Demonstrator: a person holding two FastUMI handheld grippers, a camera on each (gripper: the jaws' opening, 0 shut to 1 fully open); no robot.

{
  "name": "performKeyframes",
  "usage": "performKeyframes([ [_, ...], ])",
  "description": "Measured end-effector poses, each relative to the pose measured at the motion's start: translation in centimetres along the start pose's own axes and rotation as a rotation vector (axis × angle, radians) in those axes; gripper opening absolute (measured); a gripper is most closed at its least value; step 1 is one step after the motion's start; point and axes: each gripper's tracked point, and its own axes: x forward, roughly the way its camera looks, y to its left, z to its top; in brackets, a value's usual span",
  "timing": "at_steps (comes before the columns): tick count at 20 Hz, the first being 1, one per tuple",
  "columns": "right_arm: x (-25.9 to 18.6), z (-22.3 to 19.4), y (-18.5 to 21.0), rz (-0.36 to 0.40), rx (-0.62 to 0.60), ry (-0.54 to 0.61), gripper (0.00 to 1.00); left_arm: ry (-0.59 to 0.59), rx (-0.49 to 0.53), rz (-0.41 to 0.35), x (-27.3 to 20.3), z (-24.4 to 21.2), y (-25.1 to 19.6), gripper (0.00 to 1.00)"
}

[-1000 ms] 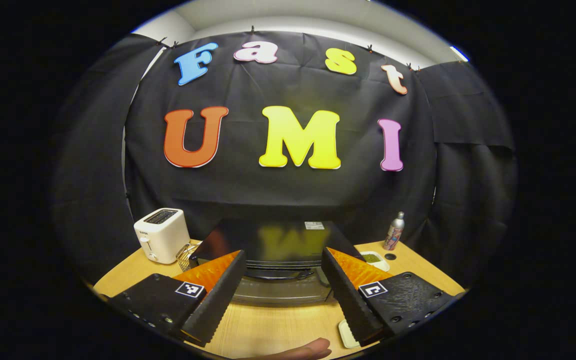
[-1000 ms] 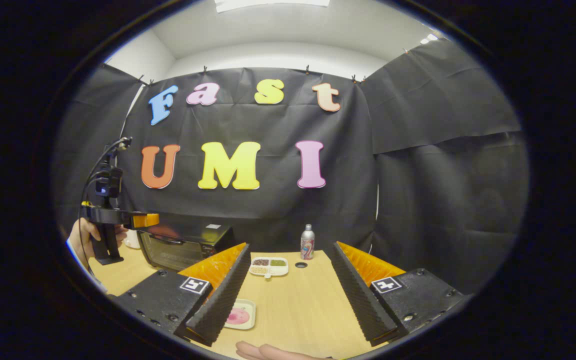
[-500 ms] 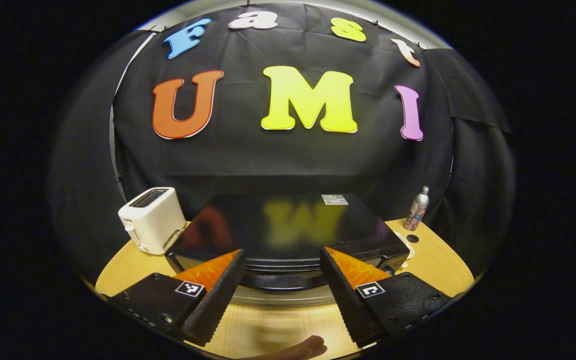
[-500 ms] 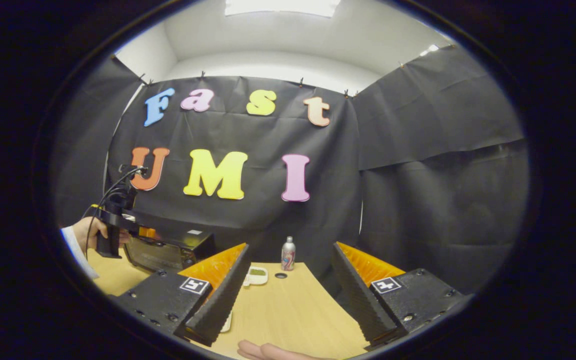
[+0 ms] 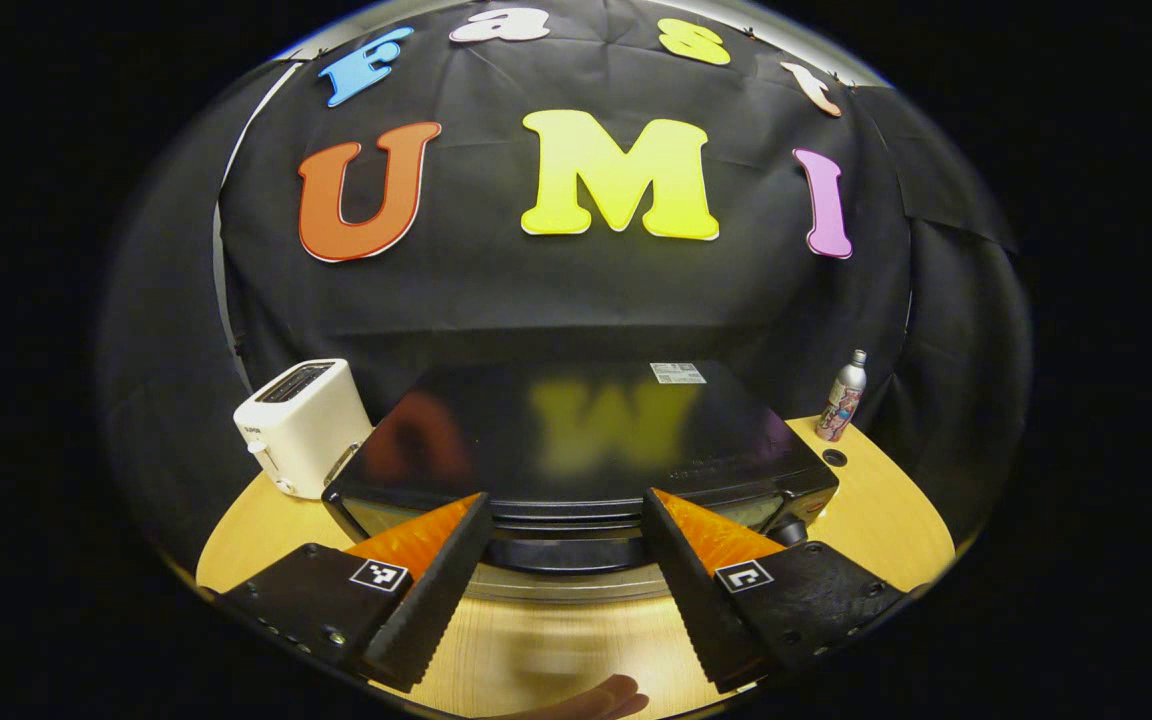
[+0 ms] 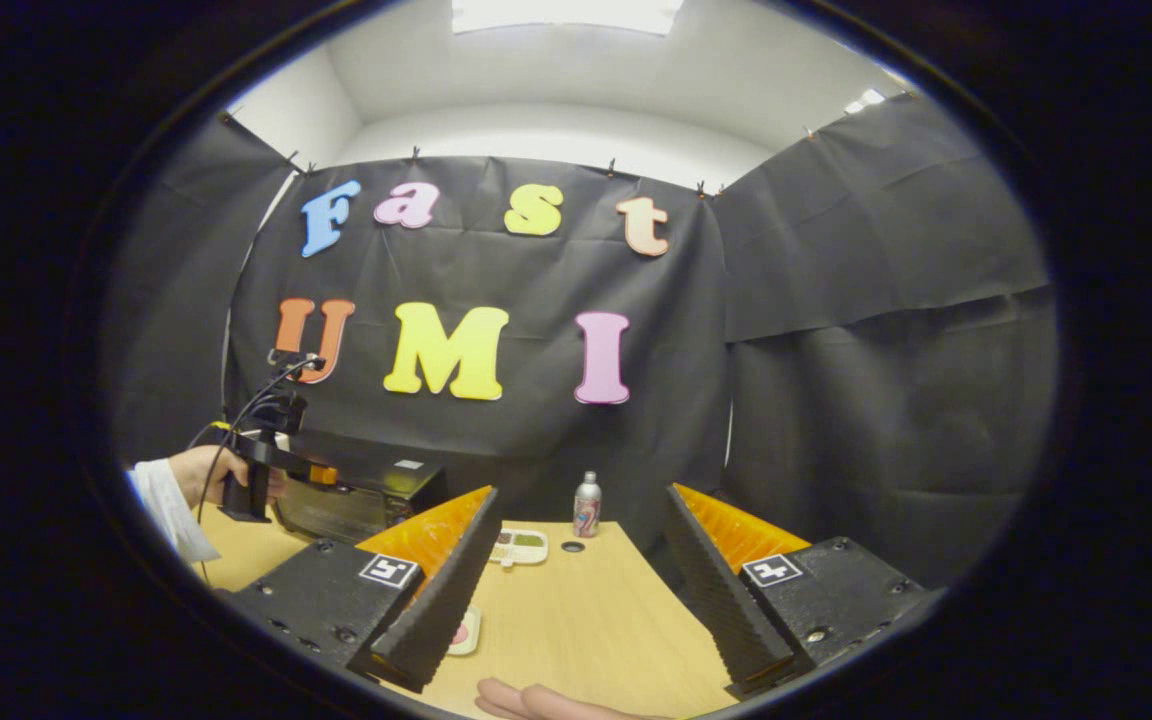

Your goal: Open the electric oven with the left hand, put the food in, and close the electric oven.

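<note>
Left tool [image 5: 564,560] spread wide at the oven [image 5: 576,440]

The oven's top label is too small to read; its front edge sits between the fingers, untouched. Right tool [image 6: 576,570] gapes over the bench [image 6: 586,620].

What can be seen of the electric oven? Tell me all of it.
The electric oven is a black box with a glossy flat top that mirrors the wall behind it and carries a small white sticker near its back edge. It stands on the wooden table beside a white toaster. Its door looks shut, with a dark handle bar across the upper front. The open left tool has that handle between its fingers, not yet closed on it.
</note>
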Motion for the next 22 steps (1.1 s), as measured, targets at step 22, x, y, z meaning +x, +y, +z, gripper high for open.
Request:
performKeyframes([
  [22,-4.3,-0.3,1.8,0.018,0.056,0.063,1.00,-0.070,-0.013,0.008,-8.6,-9.8,-0.9,0.96],
])
